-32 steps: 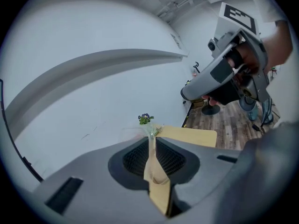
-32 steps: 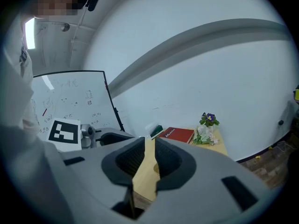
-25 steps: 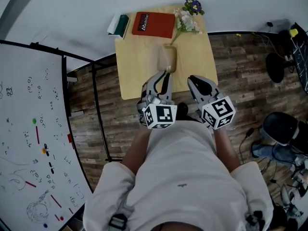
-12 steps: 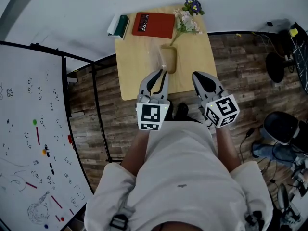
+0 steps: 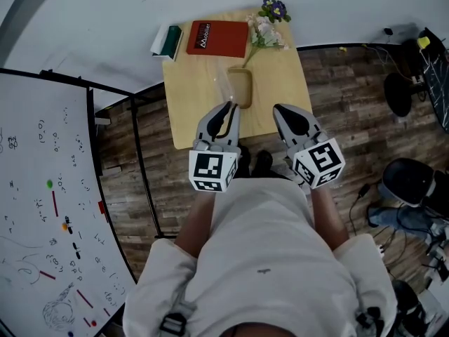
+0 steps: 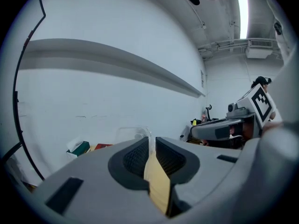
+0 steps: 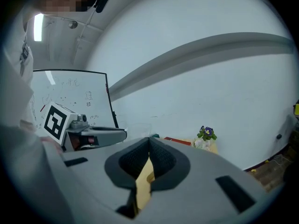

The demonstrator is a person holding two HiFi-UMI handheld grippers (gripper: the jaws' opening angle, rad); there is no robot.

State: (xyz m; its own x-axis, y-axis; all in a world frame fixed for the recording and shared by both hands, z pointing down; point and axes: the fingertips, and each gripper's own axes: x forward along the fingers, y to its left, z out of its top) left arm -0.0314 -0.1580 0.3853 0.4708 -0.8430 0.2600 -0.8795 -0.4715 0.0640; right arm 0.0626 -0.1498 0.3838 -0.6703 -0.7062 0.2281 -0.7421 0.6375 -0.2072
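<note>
The person stands at the near edge of a small wooden tabletop (image 5: 193, 90), with both arms held out over it. The left hand-held gripper (image 5: 226, 107) has its jaws drawn in to a thin slit. Its own view shows only the tan board through that slit, with nothing clamped between the pads (image 6: 164, 158). The right hand-held gripper (image 5: 281, 109) is beside it at the same height, a little apart, and its jaws meet at the tips on nothing (image 7: 149, 147).

Just past the left tips is a clear glass (image 5: 223, 83), and a tan vessel (image 5: 240, 90) sits right beside it, both about mid-board. In these views neither hand-held gripper appears to touch them.

A stalk runs from the vessel's far end to a bunch of flowers (image 5: 266, 23) at the far right corner. A red book (image 5: 217, 38) lies along the far edge, and left of it is a green-and-white block (image 5: 167, 41) by the wall. A whiteboard (image 5: 42, 209) stands off to the left on the wooden floor (image 5: 337, 83).
</note>
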